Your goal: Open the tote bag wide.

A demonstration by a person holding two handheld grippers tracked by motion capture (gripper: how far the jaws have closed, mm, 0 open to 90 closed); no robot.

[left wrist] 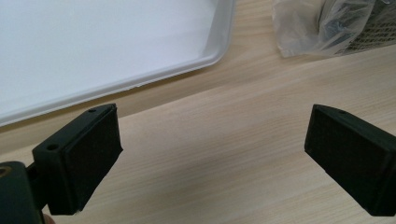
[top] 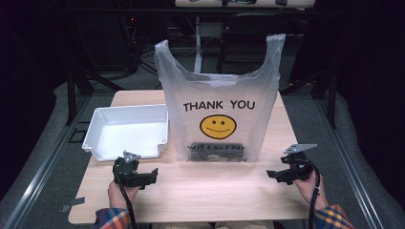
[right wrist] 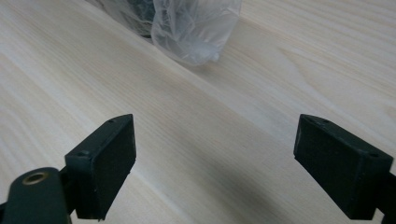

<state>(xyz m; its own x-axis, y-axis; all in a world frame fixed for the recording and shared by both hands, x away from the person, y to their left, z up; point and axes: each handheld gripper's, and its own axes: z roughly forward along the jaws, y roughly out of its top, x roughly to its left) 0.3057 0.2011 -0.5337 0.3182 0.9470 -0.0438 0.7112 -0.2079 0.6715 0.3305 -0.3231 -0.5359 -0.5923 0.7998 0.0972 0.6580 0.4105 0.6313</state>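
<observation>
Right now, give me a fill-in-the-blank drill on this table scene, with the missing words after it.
1. The bag stands upright and shows a yellow ____ face.
2. The white tray lies on the bag's ____ side in the high view.
3. Both the left tool and the right tool have their jaws ____, with nothing between them.
4. The words printed above the face are THANK ____.

Missing words: smiley; left; open; YOU
</observation>
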